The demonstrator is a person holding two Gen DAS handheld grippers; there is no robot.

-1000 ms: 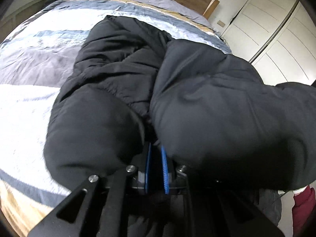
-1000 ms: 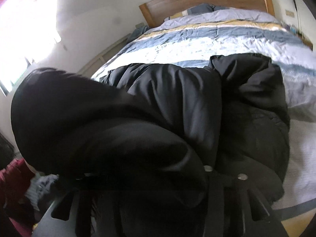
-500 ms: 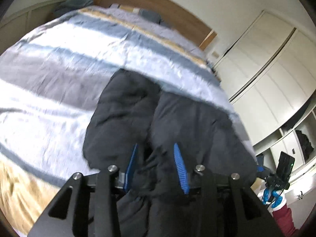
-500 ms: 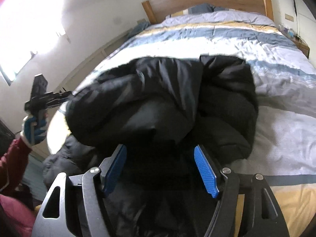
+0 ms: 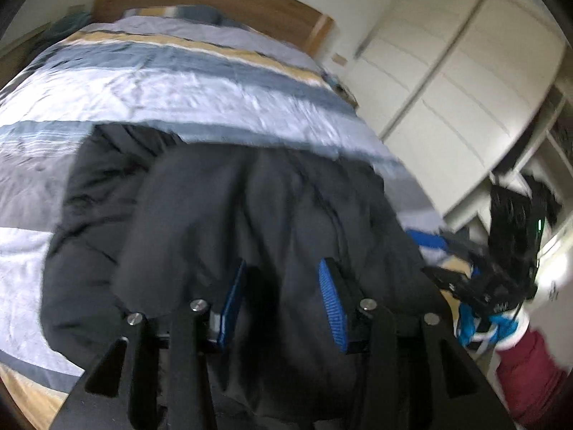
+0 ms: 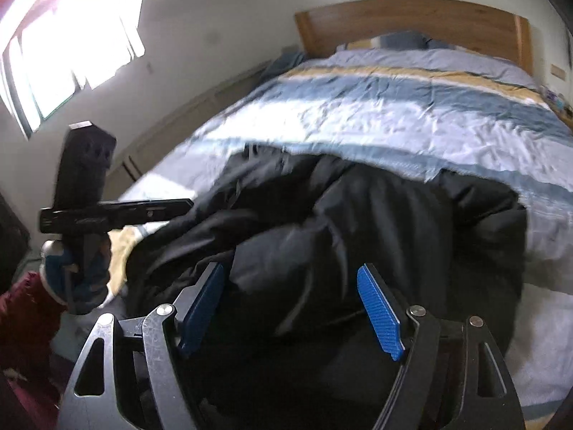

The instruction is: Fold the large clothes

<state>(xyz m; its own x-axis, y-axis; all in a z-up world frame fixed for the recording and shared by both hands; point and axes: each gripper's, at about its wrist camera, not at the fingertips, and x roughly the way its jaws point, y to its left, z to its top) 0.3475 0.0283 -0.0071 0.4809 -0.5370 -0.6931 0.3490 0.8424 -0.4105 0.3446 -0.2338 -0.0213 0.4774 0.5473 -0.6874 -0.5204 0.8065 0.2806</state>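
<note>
The left gripper (image 5: 283, 301) has its blue pads apart and bare — its jaws have just been opening, with nothing pinched between them. The black puffer jacket (image 5: 250, 215) lies below and ahead of it, toward twelve o'clock, bunched on the striped duvet (image 5: 179, 89). The right gripper (image 6: 290, 308) is likewise spread wide, its jaws also freshly opening, pads clear of the cloth; the jacket fills the view beyond them from ten to two o'clock. At nine o'clock in the right view a gloved hand (image 6: 77, 279) holds the other gripper. The wooden headboard (image 6: 412, 21) stands at twelve o'clock.
</note>
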